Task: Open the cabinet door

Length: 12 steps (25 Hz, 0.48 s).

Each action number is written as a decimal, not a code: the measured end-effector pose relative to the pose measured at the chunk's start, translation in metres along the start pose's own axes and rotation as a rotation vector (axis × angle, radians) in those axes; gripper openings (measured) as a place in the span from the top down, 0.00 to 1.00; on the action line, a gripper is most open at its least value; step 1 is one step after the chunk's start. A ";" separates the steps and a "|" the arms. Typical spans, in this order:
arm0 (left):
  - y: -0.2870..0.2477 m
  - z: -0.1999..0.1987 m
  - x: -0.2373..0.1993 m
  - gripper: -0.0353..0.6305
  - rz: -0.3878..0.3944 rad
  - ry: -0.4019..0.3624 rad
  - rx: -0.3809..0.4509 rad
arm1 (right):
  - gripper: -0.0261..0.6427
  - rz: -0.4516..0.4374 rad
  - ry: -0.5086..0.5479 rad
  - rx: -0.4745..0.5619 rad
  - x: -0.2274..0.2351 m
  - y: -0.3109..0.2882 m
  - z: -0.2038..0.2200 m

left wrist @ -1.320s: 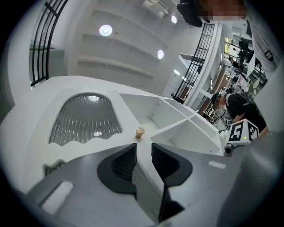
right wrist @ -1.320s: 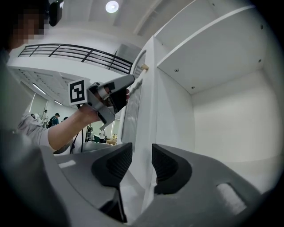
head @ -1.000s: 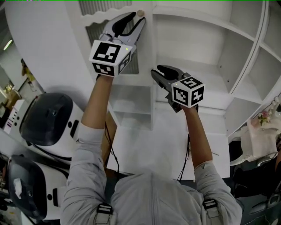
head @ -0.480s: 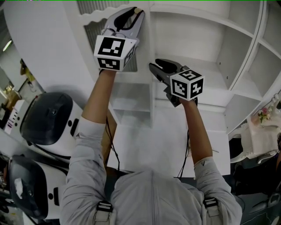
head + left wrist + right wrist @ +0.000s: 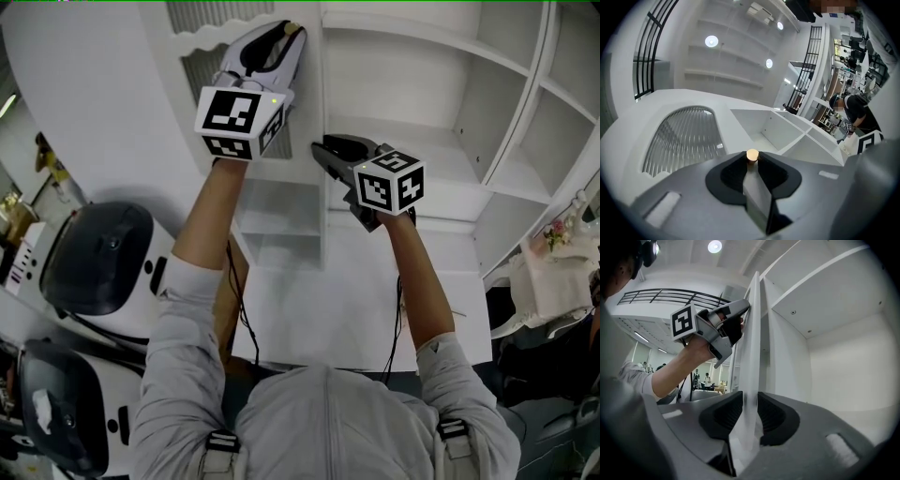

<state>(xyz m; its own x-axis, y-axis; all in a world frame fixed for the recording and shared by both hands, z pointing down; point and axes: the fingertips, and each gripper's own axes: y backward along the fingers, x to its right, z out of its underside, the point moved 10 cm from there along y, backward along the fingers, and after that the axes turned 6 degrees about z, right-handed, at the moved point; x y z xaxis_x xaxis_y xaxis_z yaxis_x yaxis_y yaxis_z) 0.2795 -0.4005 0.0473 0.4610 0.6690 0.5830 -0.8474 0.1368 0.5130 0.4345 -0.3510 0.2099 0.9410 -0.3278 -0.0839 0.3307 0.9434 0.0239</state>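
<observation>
Left gripper: the left gripper (image 5: pixel 281 34) had just been closing. Its jaws sat closed on the free edge of the cabinet door (image 5: pixel 307 103), high up.
Knob: a small tan knob (image 5: pixel 752 155) sat right at the left jaw tips.
Right gripper: the right gripper (image 5: pixel 321 150) had also just been closing. It clamped the same door edge lower down, one pad on each face.
Door: it hung at the cabinet's upper left, with a ribbed glass panel (image 5: pixel 684 136) set in it. In the right gripper view a narrow gap seemed to show between the door edge and the cabinet's upright.
In the way: the upright stood just beside the gripped edge. The two grippers were stacked along that edge, near each other but apart.
Shelves: open white shelves (image 5: pixel 422 159) lay to the right of the door, and smaller ones (image 5: pixel 277 220) lay below it.
Cables: thin black cables (image 5: pixel 239 319) ran down along both forearms.
Beside the person: two white machines with dark domed tops (image 5: pixel 98 253) stood at the left. A pale cloth with small flowers (image 5: pixel 561 234) showed at the right.
Surface: a plain white counter (image 5: pixel 356 309) ran under the shelves in front of the person.
Room: it was a large bright hall with black railings (image 5: pixel 651 47) and round ceiling lights (image 5: pixel 711 41). People stood far off (image 5: pixel 708 378).
</observation>
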 end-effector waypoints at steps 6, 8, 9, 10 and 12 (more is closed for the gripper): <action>0.006 -0.008 0.000 0.81 0.023 0.009 -0.001 | 0.83 0.065 0.047 -0.054 -0.015 0.007 -0.006; 0.009 -0.010 -0.001 0.81 0.037 0.023 -0.003 | 0.83 0.087 0.042 -0.059 -0.021 0.009 -0.005; 0.011 -0.011 -0.001 0.81 0.043 0.029 -0.002 | 0.83 0.097 0.037 -0.059 -0.024 0.010 -0.005; 0.014 -0.013 -0.001 0.81 0.047 0.032 0.000 | 0.83 0.105 0.032 -0.058 -0.028 0.012 -0.004; 0.021 -0.016 0.000 0.81 0.051 0.038 0.006 | 0.83 0.112 0.020 -0.051 -0.037 0.016 -0.003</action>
<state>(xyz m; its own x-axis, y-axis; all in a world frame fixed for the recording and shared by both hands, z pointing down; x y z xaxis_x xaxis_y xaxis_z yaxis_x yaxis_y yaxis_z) 0.2579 -0.3857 0.0478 0.4065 0.7022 0.5845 -0.8679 0.0970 0.4871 0.4053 -0.3235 0.2107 0.9702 -0.2191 -0.1037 0.2186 0.9757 -0.0161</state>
